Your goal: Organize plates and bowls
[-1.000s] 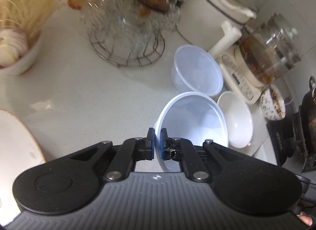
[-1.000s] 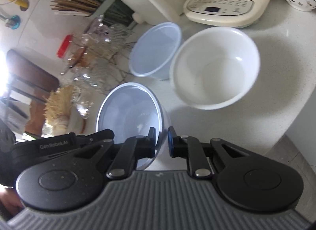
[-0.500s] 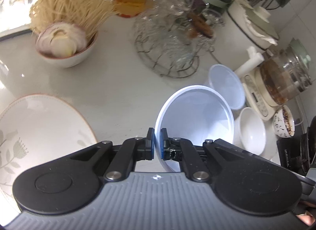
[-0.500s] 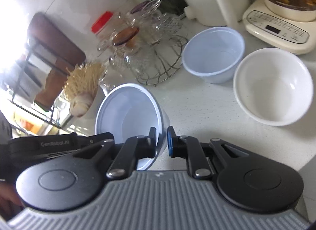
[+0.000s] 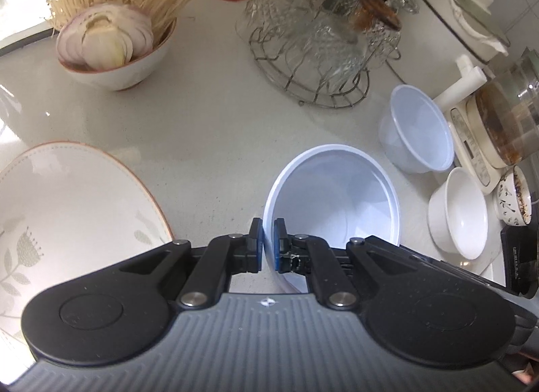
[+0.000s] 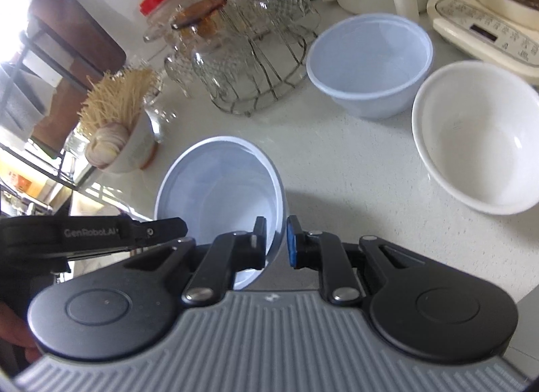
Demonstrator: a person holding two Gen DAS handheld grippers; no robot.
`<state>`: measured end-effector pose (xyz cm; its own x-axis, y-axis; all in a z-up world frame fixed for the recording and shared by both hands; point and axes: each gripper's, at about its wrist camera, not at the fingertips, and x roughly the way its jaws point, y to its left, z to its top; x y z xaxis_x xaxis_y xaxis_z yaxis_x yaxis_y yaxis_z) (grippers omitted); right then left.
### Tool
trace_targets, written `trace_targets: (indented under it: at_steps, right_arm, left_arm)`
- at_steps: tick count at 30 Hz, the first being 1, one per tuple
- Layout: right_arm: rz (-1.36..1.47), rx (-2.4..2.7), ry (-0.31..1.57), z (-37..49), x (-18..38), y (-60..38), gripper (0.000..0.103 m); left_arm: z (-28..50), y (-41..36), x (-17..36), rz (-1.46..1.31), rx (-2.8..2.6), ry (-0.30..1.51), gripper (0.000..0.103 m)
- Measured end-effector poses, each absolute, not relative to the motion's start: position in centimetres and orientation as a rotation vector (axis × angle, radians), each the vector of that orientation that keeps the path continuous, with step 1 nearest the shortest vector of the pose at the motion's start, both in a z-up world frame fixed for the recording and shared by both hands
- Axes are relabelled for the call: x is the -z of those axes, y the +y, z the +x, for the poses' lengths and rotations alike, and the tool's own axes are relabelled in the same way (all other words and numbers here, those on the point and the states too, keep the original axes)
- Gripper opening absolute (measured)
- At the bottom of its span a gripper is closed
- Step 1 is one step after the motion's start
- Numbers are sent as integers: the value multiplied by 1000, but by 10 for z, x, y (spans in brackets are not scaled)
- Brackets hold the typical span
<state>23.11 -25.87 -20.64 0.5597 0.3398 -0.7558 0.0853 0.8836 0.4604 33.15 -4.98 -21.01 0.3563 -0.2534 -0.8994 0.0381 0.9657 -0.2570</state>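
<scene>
Held bowl: a thin, translucent bluish-white plastic bowl, round with a rolled rim and smooth walls, tipped so its opening faces forward above the counter.
Left gripper: the left gripper has its blue-padded fingers nearly closed on the bowl's rim, one pad inside the wall and one outside, pinching it.
Right gripper: the right gripper straddles the opposite side of the same rim; its jaws are spread a little, the left pad lies against the inside of the wall, and a visible gap separates the blue right pad from the plastic.
Second plastic bowl: a matching translucent bowl sits upright on the counter, just beside the wire rack.
Ceramic bowl: a glossy, thicker-walled white bowl stands upright close to the second plastic bowl, in front of the cream appliance.
Plate: a large matte white plate with a thin brown edge and a grey leaf print lies flat at the left.
Counter: pale speckled stone, smooth and slightly shiny.
Wire rack: a round metal rack carrying upturned patterned glass cups.
Onion bowl: a white ceramic bowl holding sliced onion and a bundle of thin dry noodles.
</scene>
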Motion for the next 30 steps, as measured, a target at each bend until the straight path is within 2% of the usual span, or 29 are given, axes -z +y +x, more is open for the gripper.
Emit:
trace_targets:
  at_steps: [14,16,18,19,30]
  right_arm:
    - [498,-162,972,231,211,-257,17]
    - [477,-145,967,230,209,-256,21]
    - [461,-129,953,229,207,-255,40]
    - [461,-127,947,229,206,-255,42]
    - [417,-66,861,218,179,-259,43]
  left_arm:
    - [326,-51,218,-169,175,1192,8]
    - [325,-49,217,-170,171,1193,14]
    - [324,-46,214,-159,171,1186,28]
    - [322,-45,213,-153,168,1179,30]
    - [307,-47,174,-66,207,1051,31]
